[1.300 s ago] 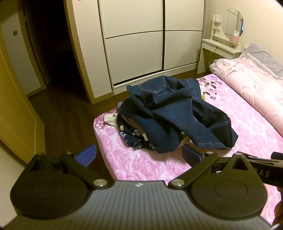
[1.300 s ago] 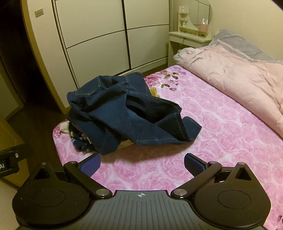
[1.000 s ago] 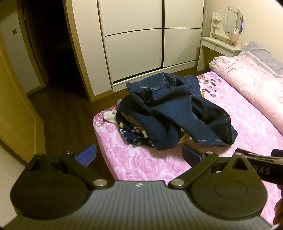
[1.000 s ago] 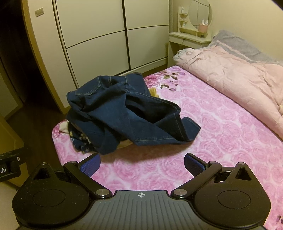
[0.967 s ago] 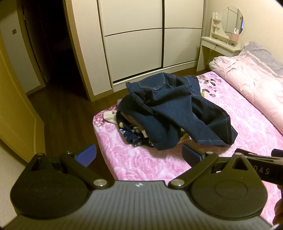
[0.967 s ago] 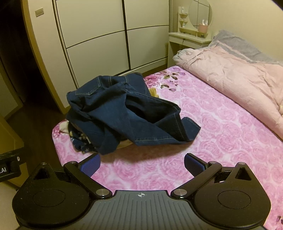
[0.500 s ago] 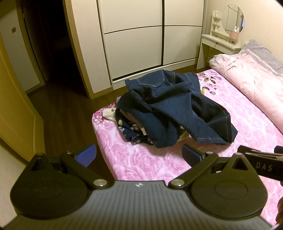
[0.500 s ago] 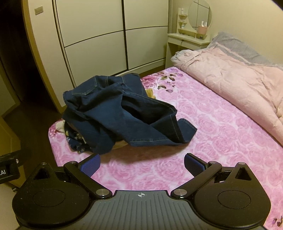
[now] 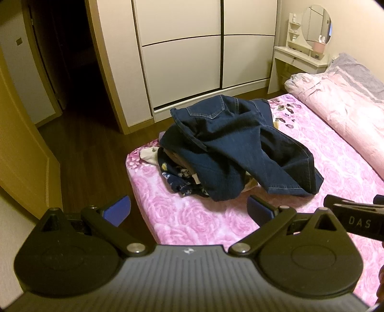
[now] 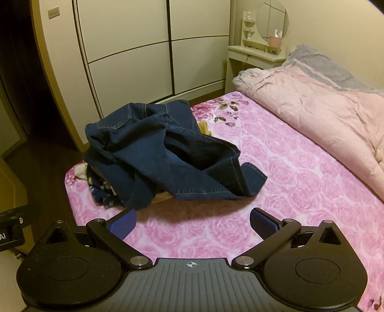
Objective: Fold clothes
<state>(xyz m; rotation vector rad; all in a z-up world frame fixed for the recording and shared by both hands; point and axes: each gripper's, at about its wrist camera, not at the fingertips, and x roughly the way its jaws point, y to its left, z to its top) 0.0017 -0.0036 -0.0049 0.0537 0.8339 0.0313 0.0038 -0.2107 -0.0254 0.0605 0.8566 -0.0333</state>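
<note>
Crumpled denim jeans point(image 9: 230, 144), heaped on rose-patterned plush bedspread point(image 9: 192, 216)

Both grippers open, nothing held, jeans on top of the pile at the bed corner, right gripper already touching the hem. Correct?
One thing is off: the right gripper is not touching the hem. The right wrist view shows bare pink sheet between its fingertips and the jeans. The rest holds: both grippers open and empty, left gripper included, jeans on top of the pile.

I see cream sliding wardrobe point(image 9: 204, 55) ahead, white vanity point(image 10: 254, 56) with round mirror point(image 10: 272, 20), pink duvet point(image 10: 319, 103) on rose-print bedsheet point(image 10: 300, 172).
</note>
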